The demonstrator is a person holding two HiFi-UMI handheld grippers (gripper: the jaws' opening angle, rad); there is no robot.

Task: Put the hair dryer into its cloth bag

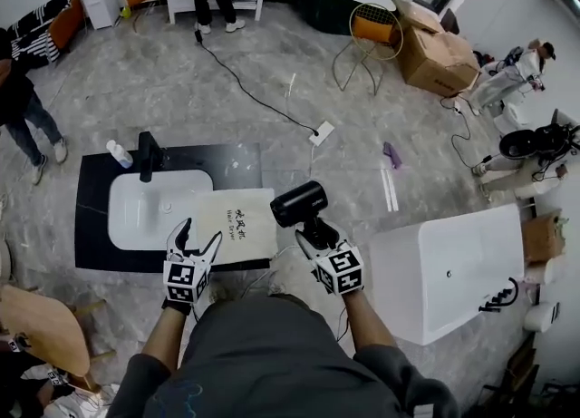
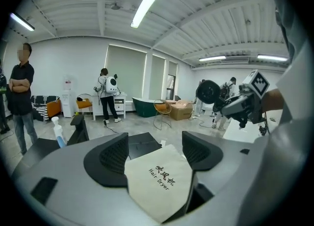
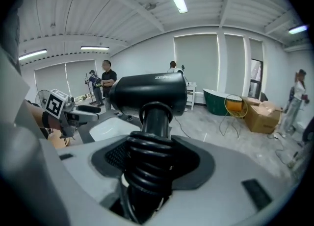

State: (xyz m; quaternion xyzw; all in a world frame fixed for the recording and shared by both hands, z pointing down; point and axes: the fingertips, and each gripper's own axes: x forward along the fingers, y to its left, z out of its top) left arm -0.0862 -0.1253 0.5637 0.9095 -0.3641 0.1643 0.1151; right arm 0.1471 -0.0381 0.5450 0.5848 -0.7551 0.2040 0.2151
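1. The hair dryer (image 1: 299,203) is black, hard and smooth. It looks top-heavy, up in the air just right of the bag.
2. Our right gripper (image 1: 314,233) squeezes its handle, over the wound-up cord (image 3: 143,163). We think that is a good place to hold.
3. The cloth bag (image 1: 243,222) is pale, soft and floppy, flat on the black counter (image 1: 95,226).
4. Our left gripper (image 1: 199,238) is wide open with nothing in it, near the bag.

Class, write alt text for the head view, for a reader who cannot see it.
Seen from above, the right gripper holds a black hair dryer by its handle, next to a cream cloth bag on a dark counter beside a white basin. The left gripper, fingers open, is at the bag's near edge.
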